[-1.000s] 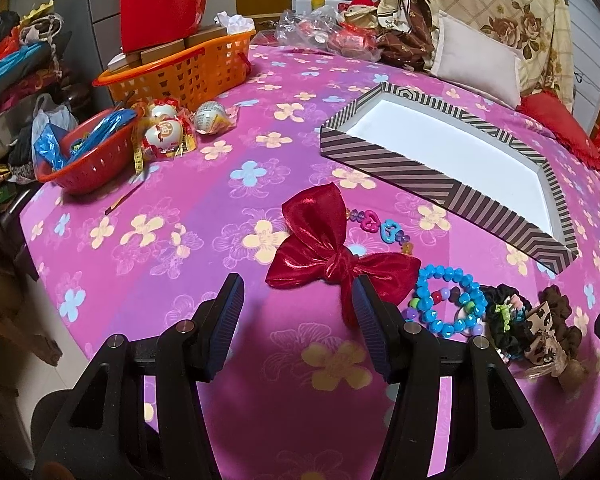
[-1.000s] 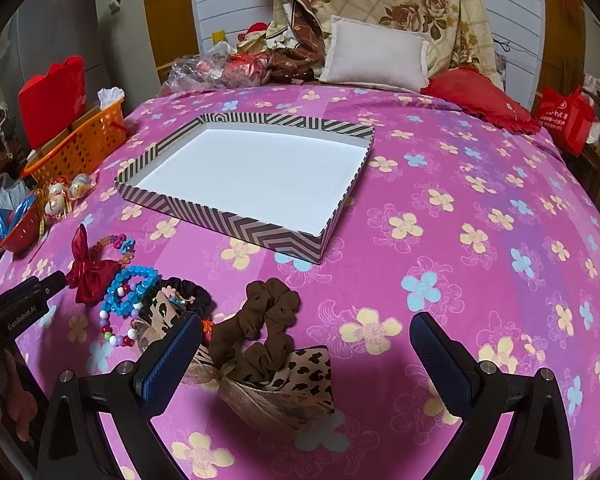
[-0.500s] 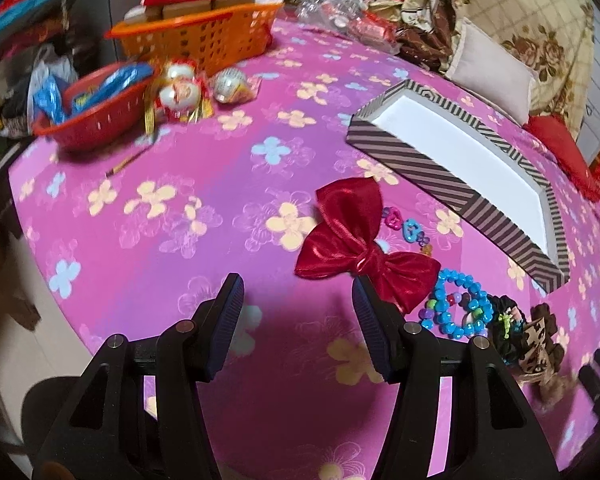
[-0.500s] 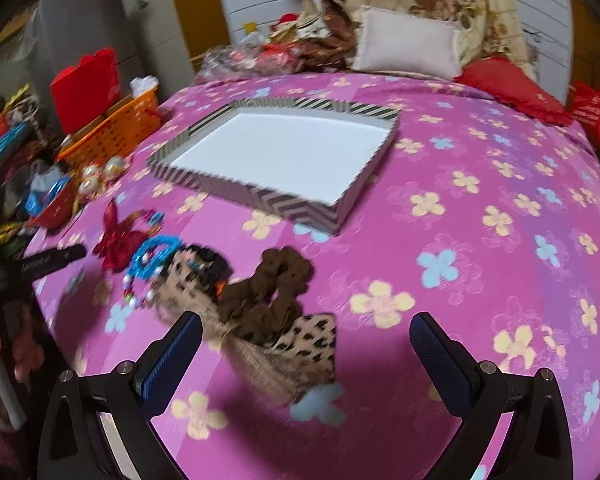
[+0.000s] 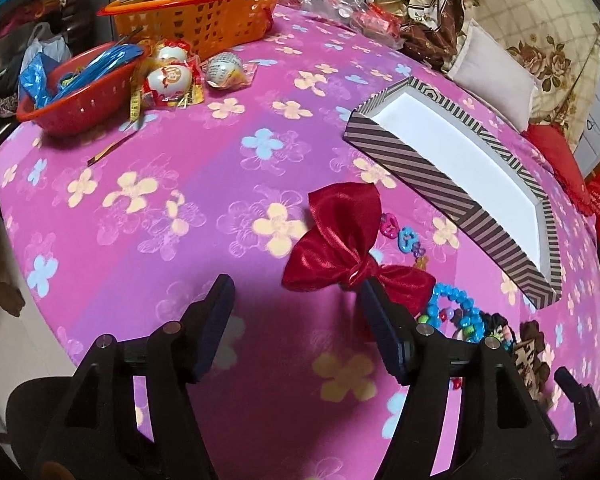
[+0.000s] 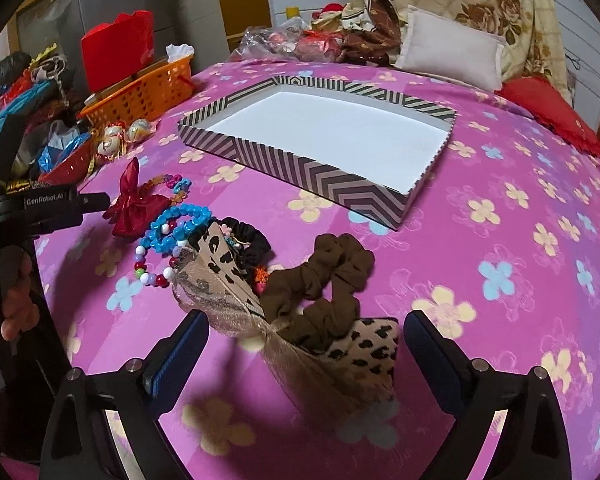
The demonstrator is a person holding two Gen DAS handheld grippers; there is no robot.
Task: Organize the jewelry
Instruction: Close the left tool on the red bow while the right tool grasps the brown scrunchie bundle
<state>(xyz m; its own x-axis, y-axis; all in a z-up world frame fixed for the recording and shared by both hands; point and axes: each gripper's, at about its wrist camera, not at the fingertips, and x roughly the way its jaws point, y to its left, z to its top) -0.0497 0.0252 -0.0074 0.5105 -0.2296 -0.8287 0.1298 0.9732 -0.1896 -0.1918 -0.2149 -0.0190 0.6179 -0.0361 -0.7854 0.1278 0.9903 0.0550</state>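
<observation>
1. The striped tray (image 6: pixel 300 168) fills the upper middle of your right wrist view, white floor bare and open side up. It looks like the destination, so nothing has gone in yet.
2. The leopard bow (image 6: pixel 300 336) lies low in the centre, long axis running from upper left to lower right, its knot between your right gripper (image 6: pixel 304 354) fingers. Those fingers are spread wide and grip nothing.
3. The brown scrunchie (image 6: pixel 332 280) drapes over the bow's right wing, so lifting the bow may drag it.
4. The red bow (image 5: pixel 344 252) sits mid-frame in your left wrist view, wings running upper left to lower right. Your left gripper (image 5: pixel 296 300) is spread, its right finger at the bow's knot.
5. The blue bead bracelet (image 6: pixel 180 224) lies touching the red bow.
</observation>
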